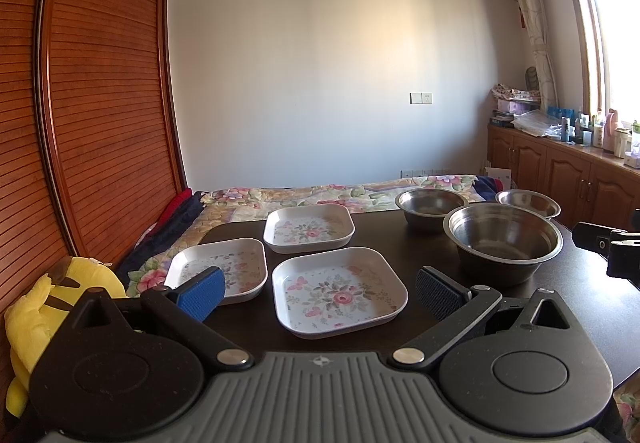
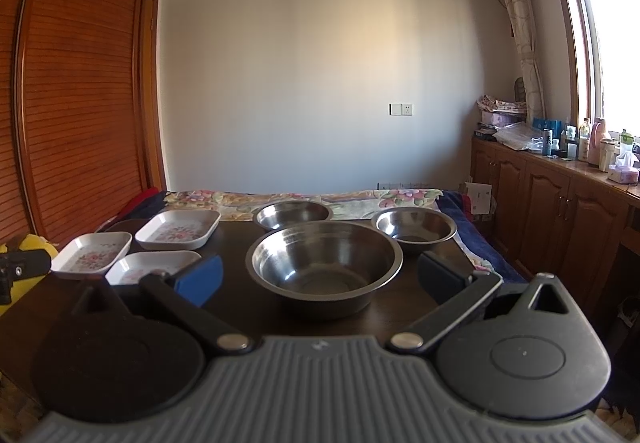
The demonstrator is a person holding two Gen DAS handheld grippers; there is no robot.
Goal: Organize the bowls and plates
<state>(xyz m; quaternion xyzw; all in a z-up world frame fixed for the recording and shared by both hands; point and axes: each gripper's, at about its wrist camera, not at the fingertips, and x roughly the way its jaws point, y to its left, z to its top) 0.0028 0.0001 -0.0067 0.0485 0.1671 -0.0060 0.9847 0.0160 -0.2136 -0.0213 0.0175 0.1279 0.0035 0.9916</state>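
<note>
Three square floral plates lie on the dark table [image 1: 420,247]: a near one [image 1: 339,293], a left one [image 1: 218,269] and a far one [image 1: 309,228]. Three steel bowls stand to their right: a large one [image 1: 505,241], a far left one [image 1: 430,208] and a far right one [image 1: 528,203]. My left gripper [image 1: 320,293] hangs open over the near plate, holding nothing. My right gripper [image 2: 320,281] is open in front of the large bowl [image 2: 324,263], holding nothing. The right wrist view also shows the far bowls [image 2: 294,214] [image 2: 414,229] and the plates [image 2: 178,228] [image 2: 93,253] [image 2: 154,265].
A bed with a floral quilt [image 1: 320,195] lies behind the table. A yellow plush toy [image 1: 48,303] sits at the left by the wooden wardrobe [image 1: 100,103]. Wooden cabinets [image 2: 560,211] with bottles on top line the right wall under the window.
</note>
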